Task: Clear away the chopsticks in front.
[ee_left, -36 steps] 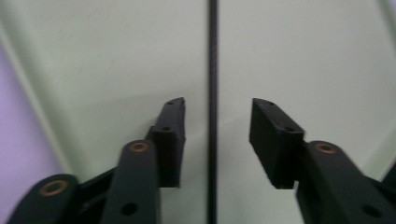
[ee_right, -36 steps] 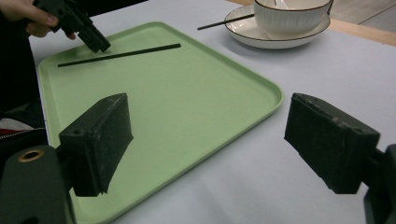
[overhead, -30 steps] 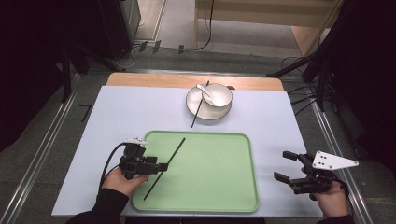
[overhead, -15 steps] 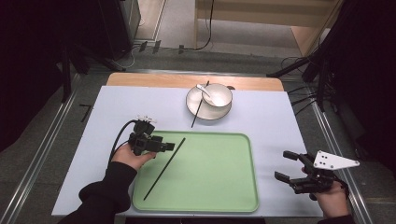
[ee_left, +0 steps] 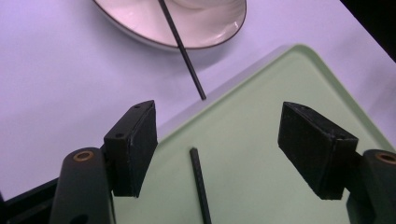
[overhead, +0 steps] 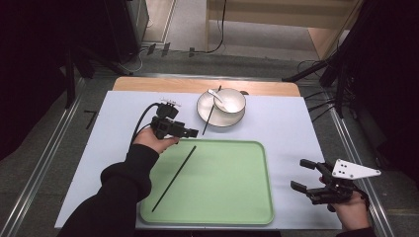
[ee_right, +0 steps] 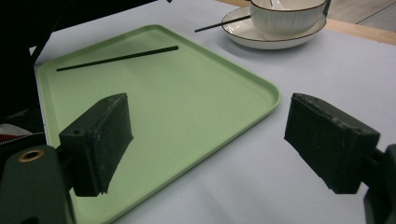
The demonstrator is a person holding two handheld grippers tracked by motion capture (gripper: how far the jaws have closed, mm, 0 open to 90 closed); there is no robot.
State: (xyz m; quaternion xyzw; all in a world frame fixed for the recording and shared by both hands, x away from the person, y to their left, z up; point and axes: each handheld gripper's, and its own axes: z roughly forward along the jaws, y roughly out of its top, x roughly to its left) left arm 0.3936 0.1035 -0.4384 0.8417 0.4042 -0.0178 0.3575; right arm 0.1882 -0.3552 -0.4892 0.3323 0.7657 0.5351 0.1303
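A black chopstick (overhead: 174, 178) lies slantwise on the left half of the green tray (overhead: 222, 187). A second chopstick (overhead: 210, 116) leans across the white plate (overhead: 222, 122), which carries a white bowl (overhead: 230, 101) with a spoon (overhead: 215, 94). My left gripper (overhead: 192, 132) hovers over the tray's far left corner, pointing at the plate. Its jaws have just been opening and are open, with nothing between them. In the left gripper view, the left gripper (ee_left: 219, 126) looks down on the tray chopstick's tip (ee_left: 200, 182) and the leaning chopstick (ee_left: 184, 51). My right gripper (overhead: 301, 174) rests open right of the tray.
A pale blue mat (overhead: 118, 113) covers the table, with a wooden strip (overhead: 267, 88) along its far edge. In the right gripper view, the open right gripper (ee_right: 210, 126) faces the tray's corner (ee_right: 261, 93), with the bowl (ee_right: 285, 18) beyond.
My left hand has moved from the tray's near left side up and away toward the plate. The chopstick on the tray has stayed put. The right gripper has not moved.
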